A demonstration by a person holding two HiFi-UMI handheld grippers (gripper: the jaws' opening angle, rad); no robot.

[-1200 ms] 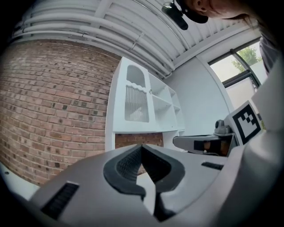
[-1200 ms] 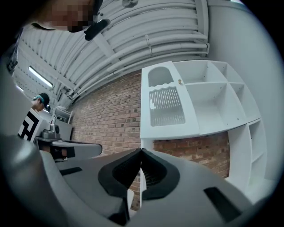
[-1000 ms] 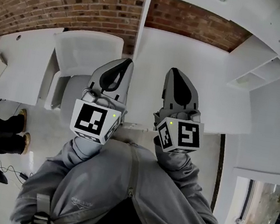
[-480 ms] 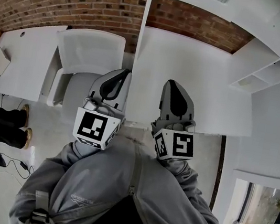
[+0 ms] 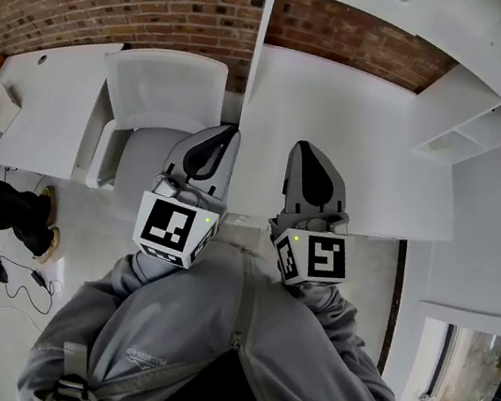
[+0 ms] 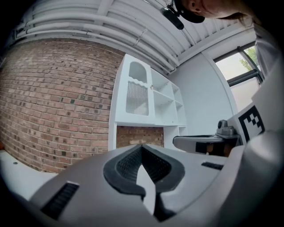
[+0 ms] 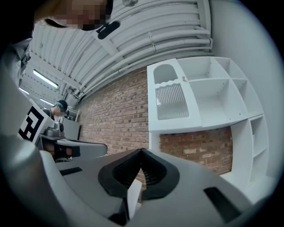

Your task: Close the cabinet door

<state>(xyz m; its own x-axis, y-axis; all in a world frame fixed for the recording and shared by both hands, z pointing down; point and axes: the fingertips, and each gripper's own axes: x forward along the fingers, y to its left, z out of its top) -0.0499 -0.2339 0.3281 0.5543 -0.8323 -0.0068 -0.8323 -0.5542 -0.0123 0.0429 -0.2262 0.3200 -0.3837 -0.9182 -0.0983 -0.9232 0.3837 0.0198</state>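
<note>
Left gripper [image 5: 232,132] and right gripper [image 5: 299,146], two, clenched empty (one white cabinet [image 7: 208,97] ahead)

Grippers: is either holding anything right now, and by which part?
Nothing is held. The left gripper and the right gripper are both shut, jaws tip to tip with nothing between them.
</note>
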